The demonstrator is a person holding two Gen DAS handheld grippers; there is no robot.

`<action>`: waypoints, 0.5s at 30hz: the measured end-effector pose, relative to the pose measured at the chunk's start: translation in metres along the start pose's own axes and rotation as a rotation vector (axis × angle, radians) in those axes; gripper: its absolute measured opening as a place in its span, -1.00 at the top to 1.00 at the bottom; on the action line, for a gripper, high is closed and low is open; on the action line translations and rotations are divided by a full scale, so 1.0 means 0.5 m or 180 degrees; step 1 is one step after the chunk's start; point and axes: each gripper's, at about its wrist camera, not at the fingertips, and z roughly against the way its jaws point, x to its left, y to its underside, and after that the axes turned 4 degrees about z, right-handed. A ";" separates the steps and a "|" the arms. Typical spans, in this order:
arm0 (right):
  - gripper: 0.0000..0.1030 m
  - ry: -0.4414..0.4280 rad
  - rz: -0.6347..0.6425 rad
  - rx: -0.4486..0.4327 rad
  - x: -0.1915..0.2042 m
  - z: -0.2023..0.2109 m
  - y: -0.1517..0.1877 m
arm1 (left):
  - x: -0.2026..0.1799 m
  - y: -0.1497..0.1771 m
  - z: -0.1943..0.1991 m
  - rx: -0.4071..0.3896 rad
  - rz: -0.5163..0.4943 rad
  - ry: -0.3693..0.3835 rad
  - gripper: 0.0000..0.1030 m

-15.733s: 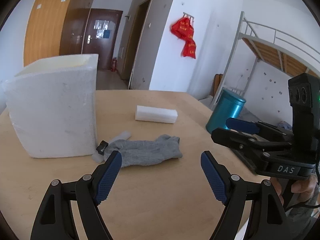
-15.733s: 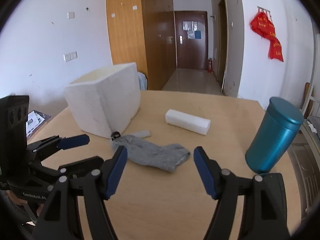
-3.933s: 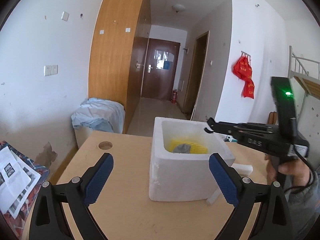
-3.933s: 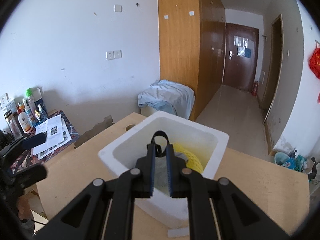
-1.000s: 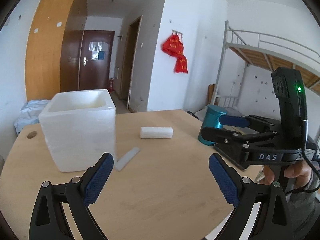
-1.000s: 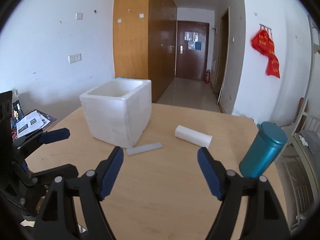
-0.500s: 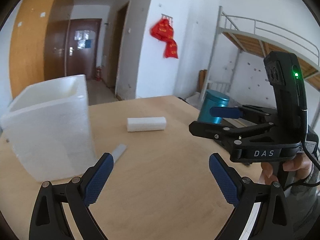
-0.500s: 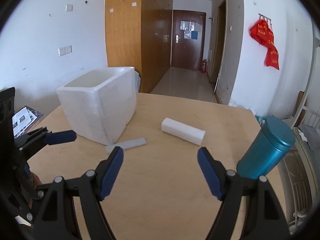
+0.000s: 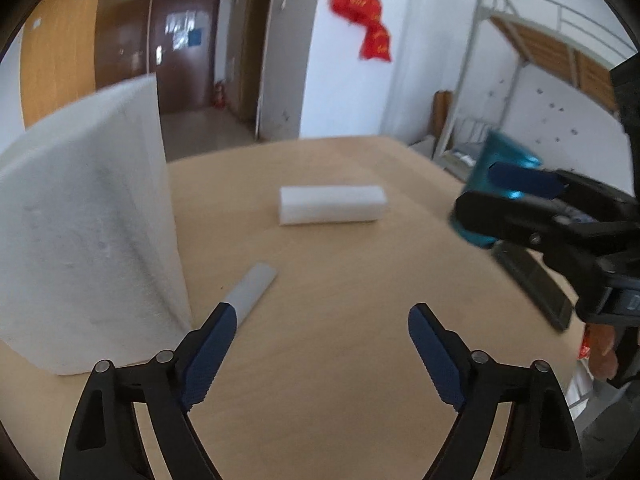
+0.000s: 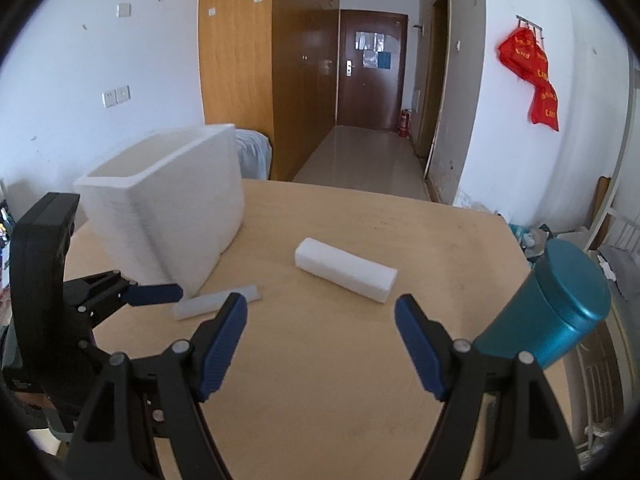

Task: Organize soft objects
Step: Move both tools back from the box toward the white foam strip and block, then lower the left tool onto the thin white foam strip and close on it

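- Your left gripper (image 9: pixel 320 354): ribbed blue pads closing, nothing between them.
- Your right gripper (image 10: pixel 320 338): spread, empty.
- Grainy white foam box (image 10: pixel 168 208) at 10 o'clock; rectangular foam block (image 10: pixel 346 269) at 12; flat grey strip (image 10: pixel 218 300) beside the box.

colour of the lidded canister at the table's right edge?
Teal, metallic-looking canister; clearest in the right wrist view.

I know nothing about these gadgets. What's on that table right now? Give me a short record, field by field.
Surface: light wooden table
Container: white foam box, open top
Beside box: flat grey strip, lying on the table
Mid-table: white foam block
Table edge: teal cylindrical canister, lid on
Left gripper: jaws closing, nothing between them
Right gripper: open, empty
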 end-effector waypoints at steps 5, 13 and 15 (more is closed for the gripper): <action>-0.55 -0.0099 -0.0053 0.0040 -0.019 -0.027 -0.010 | 0.007 -0.005 -0.034 0.0053 -0.0036 -0.0117 -0.68; -0.55 -0.0032 0.0133 0.0188 -0.013 -0.073 -0.026 | 0.035 -0.002 -0.068 0.0183 0.0027 -0.0129 -0.68; -0.55 -0.0059 0.0221 0.0231 -0.011 -0.085 -0.032 | 0.043 -0.003 -0.075 0.0205 0.0053 -0.0137 -0.68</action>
